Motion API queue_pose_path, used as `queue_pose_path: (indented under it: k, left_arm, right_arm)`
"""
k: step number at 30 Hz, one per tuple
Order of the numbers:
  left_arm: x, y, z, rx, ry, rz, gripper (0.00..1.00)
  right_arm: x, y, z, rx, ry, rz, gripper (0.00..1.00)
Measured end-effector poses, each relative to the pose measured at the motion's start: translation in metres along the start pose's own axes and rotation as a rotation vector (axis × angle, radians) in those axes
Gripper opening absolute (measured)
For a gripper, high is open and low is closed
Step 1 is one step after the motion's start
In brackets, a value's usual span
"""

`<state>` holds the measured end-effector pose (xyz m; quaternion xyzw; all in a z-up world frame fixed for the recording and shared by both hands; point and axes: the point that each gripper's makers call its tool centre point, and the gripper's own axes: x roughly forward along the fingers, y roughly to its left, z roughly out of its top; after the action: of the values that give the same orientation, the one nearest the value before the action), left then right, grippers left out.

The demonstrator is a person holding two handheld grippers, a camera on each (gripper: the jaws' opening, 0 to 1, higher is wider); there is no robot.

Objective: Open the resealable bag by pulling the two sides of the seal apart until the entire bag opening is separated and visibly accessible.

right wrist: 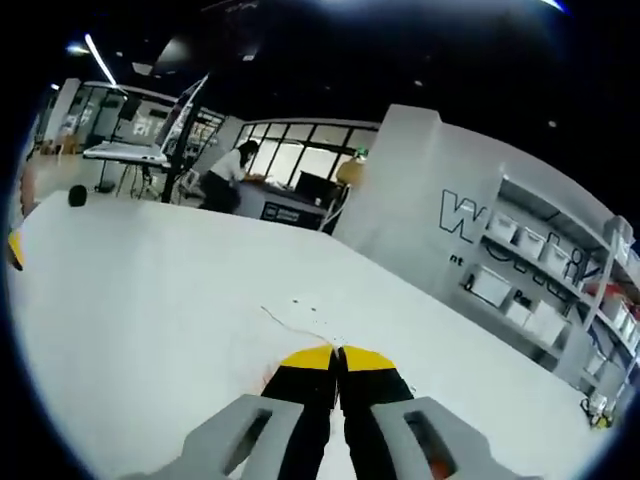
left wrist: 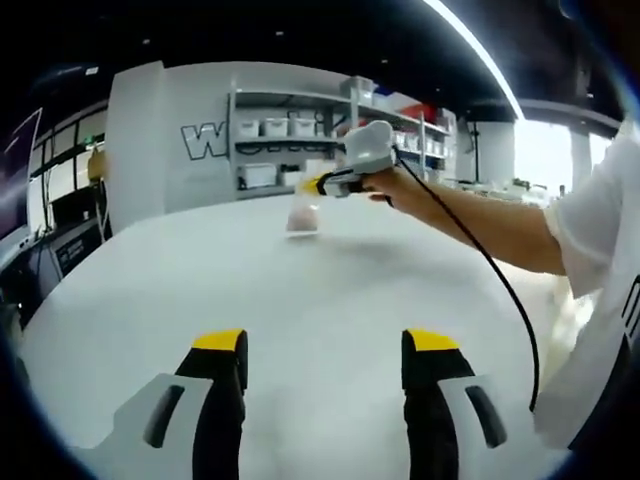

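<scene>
Left gripper view: one bag (left wrist: pixel 303 217), two hand-held grippers (left wrist: pixel 322 355) (left wrist: pixel 318 184).

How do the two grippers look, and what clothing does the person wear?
Each gripper has black jaws with yellow tips on a light grey body: the left gripper and the right gripper. A black cable runs from the right gripper. The person wears a white short sleeve.

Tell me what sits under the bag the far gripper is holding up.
The white table lies under the bag, which hangs from the right gripper with its bottom at or just above the tabletop; contact cannot be told. The bag looks pinkish and blurred, so its contents cannot be made out.
</scene>
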<state>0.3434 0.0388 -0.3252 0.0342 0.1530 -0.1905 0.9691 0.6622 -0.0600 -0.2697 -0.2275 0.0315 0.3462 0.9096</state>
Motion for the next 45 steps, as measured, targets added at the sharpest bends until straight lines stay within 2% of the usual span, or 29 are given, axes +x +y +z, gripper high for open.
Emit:
queue_pose_path:
  k: [11,18,23,34,38,40,45]
  left_arm:
    - [0.001,0.003,-0.002,-0.002,0.008,0.007,0.62]
    - [0.0,0.002,-0.002,-0.005,0.006,0.008,0.62]
    - [0.001,0.001,0.0,-0.005,0.002,0.004,0.62]
    - [0.005,0.001,0.003,-0.006,-0.006,0.0,0.62]
    - [0.01,0.004,0.004,-0.012,-0.016,0.008,0.62]
    - [0.011,0.003,0.003,-0.019,-0.018,0.005,0.61]
    - [0.012,-0.004,0.005,-0.026,-0.032,-0.012,0.61]
  right_arm:
    - [0.024,-0.016,-0.007,-0.025,0.001,-0.025,0.0]
    - [0.021,-0.006,-0.014,-0.009,0.002,-0.013,0.0]
    - [0.012,0.005,-0.019,0.004,0.001,-0.003,0.0]
    - [-0.003,0.024,-0.039,0.076,0.047,0.019,0.02]
    - [-0.017,0.03,-0.043,0.084,0.051,0.004,0.05]
    - [-0.031,0.04,-0.044,0.095,0.054,0.001,0.06]
    - [-0.043,0.04,-0.048,0.137,0.055,-0.009,0.06]
